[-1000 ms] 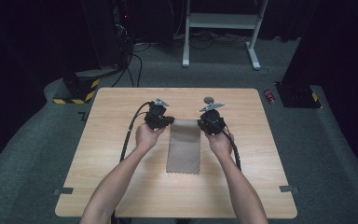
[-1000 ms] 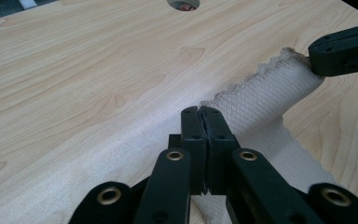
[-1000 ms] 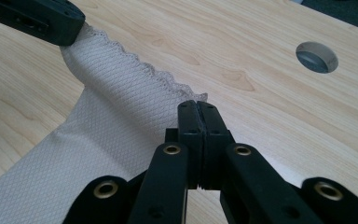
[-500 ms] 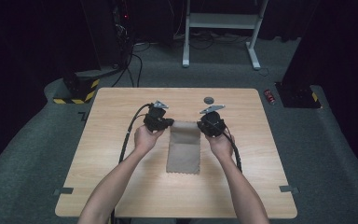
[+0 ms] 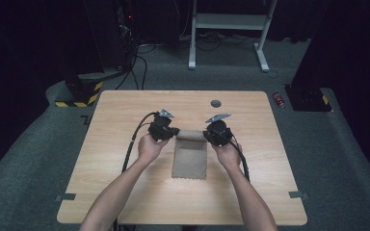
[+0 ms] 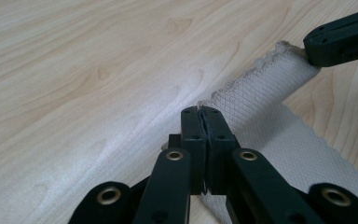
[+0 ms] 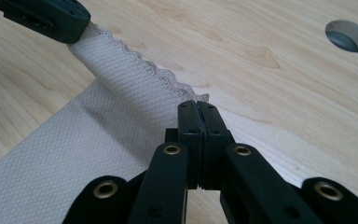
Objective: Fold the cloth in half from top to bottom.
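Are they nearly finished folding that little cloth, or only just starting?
Just starting, it seems. Done: the left gripper and right gripper are shut on the cloth at its far corners. In hand: that far edge curls over. Left: most of it lies flat, unfolded.

Beige woven cloth [image 7: 88, 140] with a fine diamond texture and a frayed scalloped edge, matt; table [image 7: 270, 93] of pale, smooth wood-grain beyond the jaws; right gripper [image 7: 198, 109] matt black plastic with brass-coloured rivets

Place: a dim lab or recording studio.
Evidence: lone wooden table [image 5: 125, 192] on grey carpet, tape marks, hazard-striped base [image 5: 77, 98], floor cables [image 5: 137, 67], white stand [image 5: 229, 21], dark surrounds.
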`<control>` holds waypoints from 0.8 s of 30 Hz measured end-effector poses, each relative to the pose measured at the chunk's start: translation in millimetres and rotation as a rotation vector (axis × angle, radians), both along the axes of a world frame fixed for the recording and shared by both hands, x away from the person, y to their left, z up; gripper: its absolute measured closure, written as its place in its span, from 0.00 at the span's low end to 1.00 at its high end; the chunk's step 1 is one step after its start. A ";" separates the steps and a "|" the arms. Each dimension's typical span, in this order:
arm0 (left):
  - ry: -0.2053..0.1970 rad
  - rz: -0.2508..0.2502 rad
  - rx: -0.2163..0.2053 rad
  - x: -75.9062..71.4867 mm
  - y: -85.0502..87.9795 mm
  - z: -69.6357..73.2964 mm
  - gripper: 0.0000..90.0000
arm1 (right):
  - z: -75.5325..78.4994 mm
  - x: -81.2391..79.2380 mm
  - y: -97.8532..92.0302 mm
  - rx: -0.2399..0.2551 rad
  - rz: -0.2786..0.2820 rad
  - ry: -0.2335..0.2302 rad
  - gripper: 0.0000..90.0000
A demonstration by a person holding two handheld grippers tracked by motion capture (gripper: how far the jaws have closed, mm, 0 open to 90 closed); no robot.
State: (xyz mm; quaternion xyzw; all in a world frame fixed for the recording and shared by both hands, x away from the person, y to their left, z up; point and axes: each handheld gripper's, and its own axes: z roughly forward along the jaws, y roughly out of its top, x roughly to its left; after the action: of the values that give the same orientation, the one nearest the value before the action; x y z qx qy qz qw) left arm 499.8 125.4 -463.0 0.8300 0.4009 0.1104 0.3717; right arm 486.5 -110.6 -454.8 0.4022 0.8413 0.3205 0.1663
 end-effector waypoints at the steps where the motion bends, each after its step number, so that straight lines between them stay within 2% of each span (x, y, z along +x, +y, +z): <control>1: 0.003 -0.001 0.000 -0.3 0.8 -1.6 0.98 | -1.1 -0.5 0.2 -0.001 0.005 -0.002 0.99; 7: 0.007 -0.002 -0.008 -3.5 2.0 -5.6 0.98 | -5.9 -3.0 0.4 0.002 0.005 0.013 0.99; 18: 0.018 -0.001 -0.026 -8.6 3.6 -8.3 0.98 | -8.9 -8.2 -0.9 0.010 0.016 0.010 0.99; 24: 0.017 -0.009 -0.016 -10.4 2.3 -10.2 0.98 | -12.0 -10.7 -2.6 0.016 0.011 0.020 0.99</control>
State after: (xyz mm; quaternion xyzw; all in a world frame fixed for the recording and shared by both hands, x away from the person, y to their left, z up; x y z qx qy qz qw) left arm 489.4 127.7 -473.2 0.8296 0.4013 0.0982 0.3755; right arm 475.8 -113.2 -466.8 0.4020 0.8426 0.3241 0.1527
